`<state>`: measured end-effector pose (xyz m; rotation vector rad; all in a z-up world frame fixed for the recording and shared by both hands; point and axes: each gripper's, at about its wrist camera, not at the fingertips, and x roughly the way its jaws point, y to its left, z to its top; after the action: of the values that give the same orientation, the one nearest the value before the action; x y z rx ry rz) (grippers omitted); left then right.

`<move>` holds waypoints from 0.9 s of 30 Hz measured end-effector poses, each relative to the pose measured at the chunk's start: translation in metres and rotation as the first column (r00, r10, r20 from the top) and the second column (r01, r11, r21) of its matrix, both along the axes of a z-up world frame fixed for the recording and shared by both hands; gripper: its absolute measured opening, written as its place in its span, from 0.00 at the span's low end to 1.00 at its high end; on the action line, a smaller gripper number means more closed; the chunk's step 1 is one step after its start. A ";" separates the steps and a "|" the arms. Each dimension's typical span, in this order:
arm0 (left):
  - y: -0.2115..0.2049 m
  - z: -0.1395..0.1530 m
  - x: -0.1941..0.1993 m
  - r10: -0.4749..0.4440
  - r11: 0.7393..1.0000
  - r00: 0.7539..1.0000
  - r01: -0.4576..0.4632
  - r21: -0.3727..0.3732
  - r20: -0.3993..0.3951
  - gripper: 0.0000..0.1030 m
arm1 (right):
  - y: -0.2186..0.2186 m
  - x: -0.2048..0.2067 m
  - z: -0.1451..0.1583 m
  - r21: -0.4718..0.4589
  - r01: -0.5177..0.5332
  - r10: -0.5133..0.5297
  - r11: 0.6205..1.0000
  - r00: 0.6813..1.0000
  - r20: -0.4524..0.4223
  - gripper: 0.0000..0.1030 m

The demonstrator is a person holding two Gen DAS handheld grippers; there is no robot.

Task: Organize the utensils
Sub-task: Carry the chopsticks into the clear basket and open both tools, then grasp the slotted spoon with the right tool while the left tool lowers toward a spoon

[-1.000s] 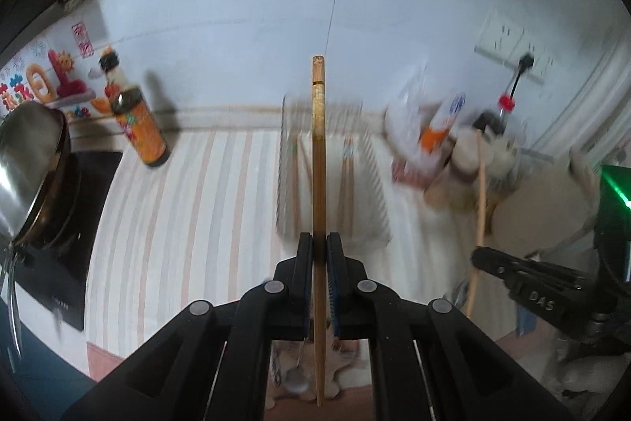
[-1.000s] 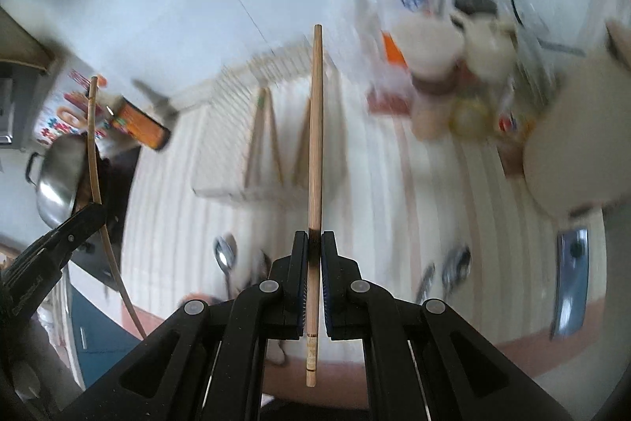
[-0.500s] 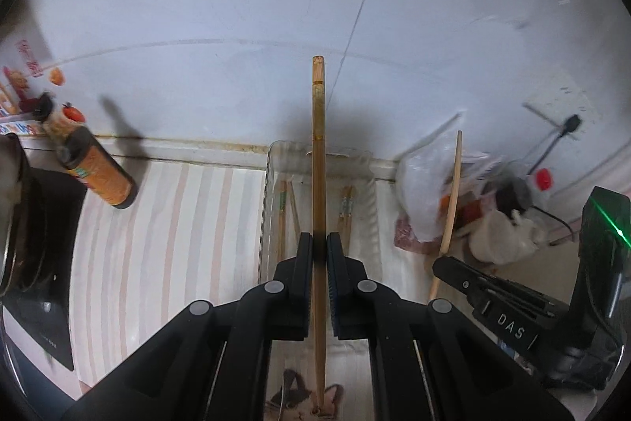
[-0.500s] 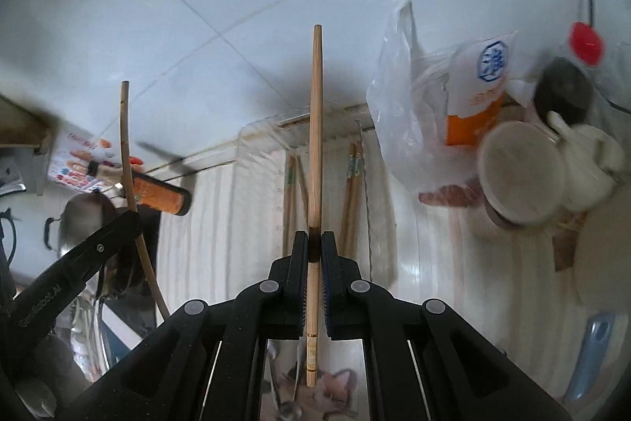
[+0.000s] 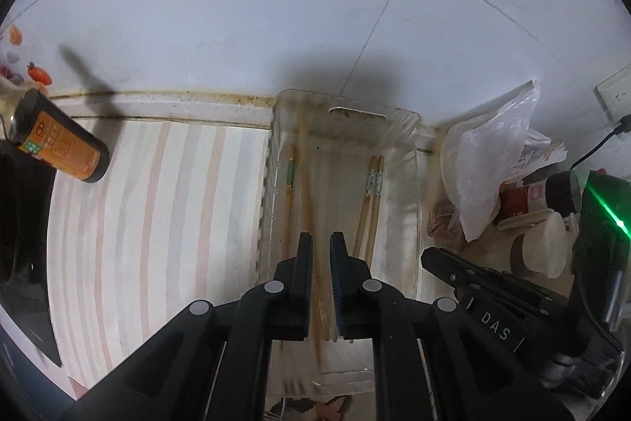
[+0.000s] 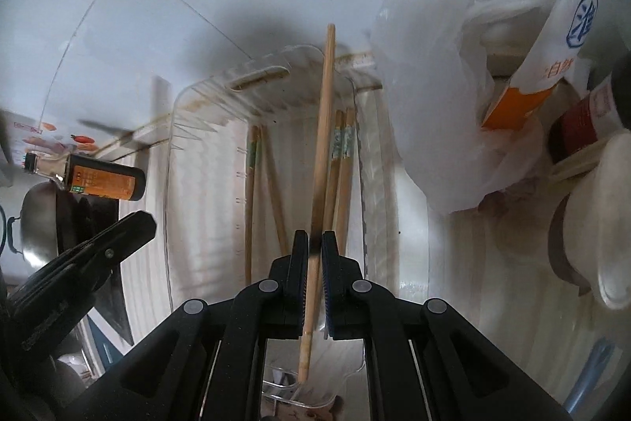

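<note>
A clear plastic tray (image 5: 406, 208) stands against the wall with several wooden chopsticks (image 5: 368, 212) lying in it. My left gripper (image 5: 321, 243) hovers over the tray, open and empty; a blurred chopstick (image 5: 309, 208) lies under its jaws. In the right wrist view the tray (image 6: 205, 152) is straight ahead. My right gripper (image 6: 314, 239) holds a wooden chopstick (image 6: 324, 121) between slightly parted jaws; the stick is tilted and blurred. The right gripper also shows in the left wrist view (image 5: 493, 296).
An orange-labelled sauce bottle (image 5: 59, 141) lies left of the tray beside a dark cooktop (image 5: 19, 243). A plastic bag (image 5: 489, 160), jars and cups (image 5: 540, 247) crowd the right. A steel pot (image 6: 33, 219) sits far left.
Both grippers moved down over the tray. My left gripper opened and its chopstick dropped into the tray. The right chopstick has tilted in loosening jaws.
</note>
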<state>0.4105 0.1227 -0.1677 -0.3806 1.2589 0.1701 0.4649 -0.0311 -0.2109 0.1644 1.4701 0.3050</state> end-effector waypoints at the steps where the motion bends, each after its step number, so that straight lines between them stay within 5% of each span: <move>1: 0.001 0.003 -0.004 0.006 1.000 1.000 -0.006 0.019 0.009 0.09 | -0.003 -0.002 0.002 -0.008 0.005 -0.005 1.000 1.000 0.008 0.15; 3: 0.002 0.008 -0.012 0.013 0.998 1.000 -0.015 0.062 0.026 0.12 | -0.007 -0.006 0.008 -0.013 0.011 -0.010 1.000 1.000 0.027 0.15; 6: 0.005 0.017 -0.031 0.030 0.992 0.998 -0.036 0.124 0.052 0.36 | -0.019 -0.019 0.024 -0.033 0.023 -0.020 0.999 0.997 0.071 0.21; 7: 0.007 0.020 -0.040 0.039 0.989 0.997 -0.047 0.141 0.061 0.51 | -0.024 -0.022 0.028 -0.038 0.032 -0.029 0.999 0.996 0.082 0.26; 12: 0.011 0.032 -0.086 0.067 0.969 0.990 -0.095 0.230 0.126 0.73 | -0.057 -0.056 0.052 -0.052 0.098 -0.091 0.994 0.987 0.129 0.34; 14: 0.013 0.033 -0.107 0.078 0.962 0.984 -0.117 0.246 0.163 0.95 | -0.072 -0.074 0.057 -0.055 0.134 -0.125 0.989 0.982 0.141 0.41; 22: 0.011 -0.006 -0.170 0.059 0.962 0.992 -0.086 0.260 0.110 0.99 | -0.116 -0.154 0.044 -0.087 0.195 -0.186 0.977 0.977 0.103 0.57; 27: 0.002 -0.058 -0.204 0.062 0.970 0.998 -0.053 0.235 -0.031 0.99 | -0.144 -0.201 0.008 -0.077 0.235 -0.237 0.969 0.971 -0.023 0.57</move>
<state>0.2064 0.1246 -0.2259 -0.2104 1.2497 0.3733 0.2636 -0.1754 -0.2025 0.2833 1.4741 0.0552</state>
